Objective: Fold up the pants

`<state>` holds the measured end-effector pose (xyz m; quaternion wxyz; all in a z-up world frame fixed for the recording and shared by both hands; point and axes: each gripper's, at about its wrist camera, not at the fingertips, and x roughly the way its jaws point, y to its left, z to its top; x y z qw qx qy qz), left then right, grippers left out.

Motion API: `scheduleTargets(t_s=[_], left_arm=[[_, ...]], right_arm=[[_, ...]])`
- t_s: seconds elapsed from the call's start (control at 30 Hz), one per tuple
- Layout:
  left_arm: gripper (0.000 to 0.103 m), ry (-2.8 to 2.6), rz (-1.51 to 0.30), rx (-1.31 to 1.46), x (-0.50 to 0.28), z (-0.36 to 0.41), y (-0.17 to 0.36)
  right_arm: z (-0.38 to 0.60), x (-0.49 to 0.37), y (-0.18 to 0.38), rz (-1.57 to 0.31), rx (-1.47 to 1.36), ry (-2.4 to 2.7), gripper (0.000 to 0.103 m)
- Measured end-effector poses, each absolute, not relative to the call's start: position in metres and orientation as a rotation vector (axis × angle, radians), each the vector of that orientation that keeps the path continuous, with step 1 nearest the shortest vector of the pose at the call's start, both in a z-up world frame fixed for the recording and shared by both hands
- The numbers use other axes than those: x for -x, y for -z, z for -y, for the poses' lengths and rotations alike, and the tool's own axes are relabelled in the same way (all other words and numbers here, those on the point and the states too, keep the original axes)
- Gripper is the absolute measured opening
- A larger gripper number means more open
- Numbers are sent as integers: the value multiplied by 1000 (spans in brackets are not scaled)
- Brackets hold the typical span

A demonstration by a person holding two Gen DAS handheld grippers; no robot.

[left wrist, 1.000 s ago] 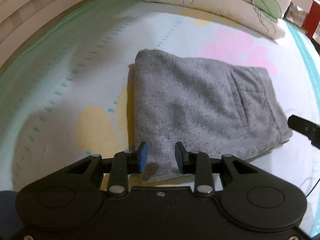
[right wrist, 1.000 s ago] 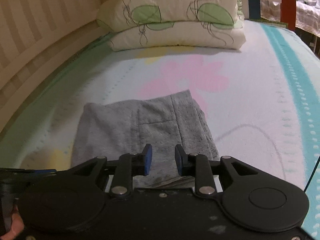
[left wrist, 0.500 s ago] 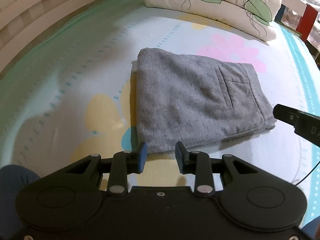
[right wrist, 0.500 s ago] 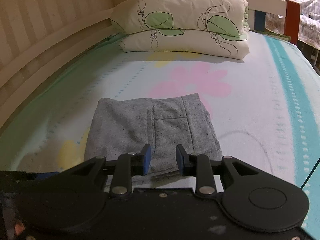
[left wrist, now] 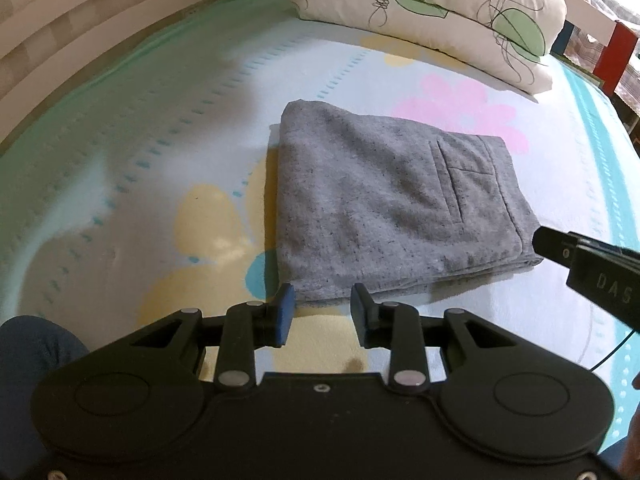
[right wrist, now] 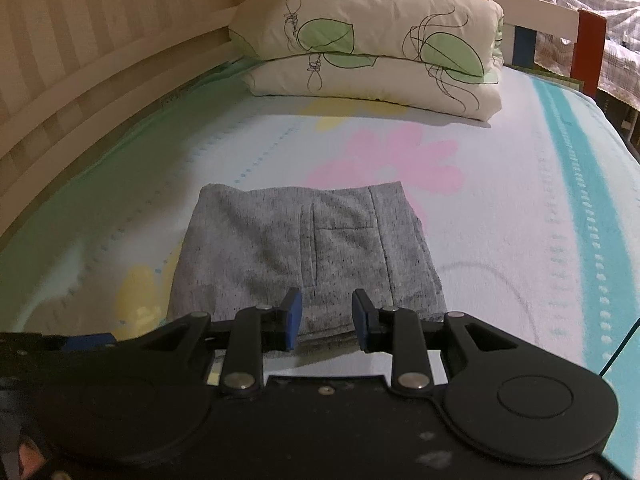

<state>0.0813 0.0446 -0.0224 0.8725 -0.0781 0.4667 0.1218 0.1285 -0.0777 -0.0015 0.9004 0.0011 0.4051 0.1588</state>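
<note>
The pants (left wrist: pixel 384 208) lay on the bed (left wrist: pixel 168 128) as a compact grey rectangle, several layers thick at the near edge, with a back pocket showing on the top face. They sat in the middle of the flowered sheet, well apart from the two stacked pillows (right wrist: pixel 372 44) at the head end. The edges looked roughly squared, the layers lining up along the near side with only a slight stagger at the right corner.

The left gripper (left wrist: pixel 322 312) hung just short of the near left corner of the bundle, its jaws apart with nothing between them and no cloth touching the blue pads. The right gripper (right wrist: pixel 325 320) hung likewise over the near edge, jaws released and empty; its tip also showed at the right edge of the left wrist view, just beside the near right corner of the pants.

Judging by this, the folding itself seemed finished: no leg or waistband lay loose outside the rectangle. What remained, if anything, was a light tidying of the near right corner.
</note>
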Motion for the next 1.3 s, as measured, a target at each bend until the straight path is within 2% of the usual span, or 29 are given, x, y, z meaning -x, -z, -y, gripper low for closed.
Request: scheduleTargets(t_s=[1.3], left_arm=[[41, -284, -966, 133, -80, -38, 19]], right_arm=[[72, -121, 17, -910, 24, -376, 30]])
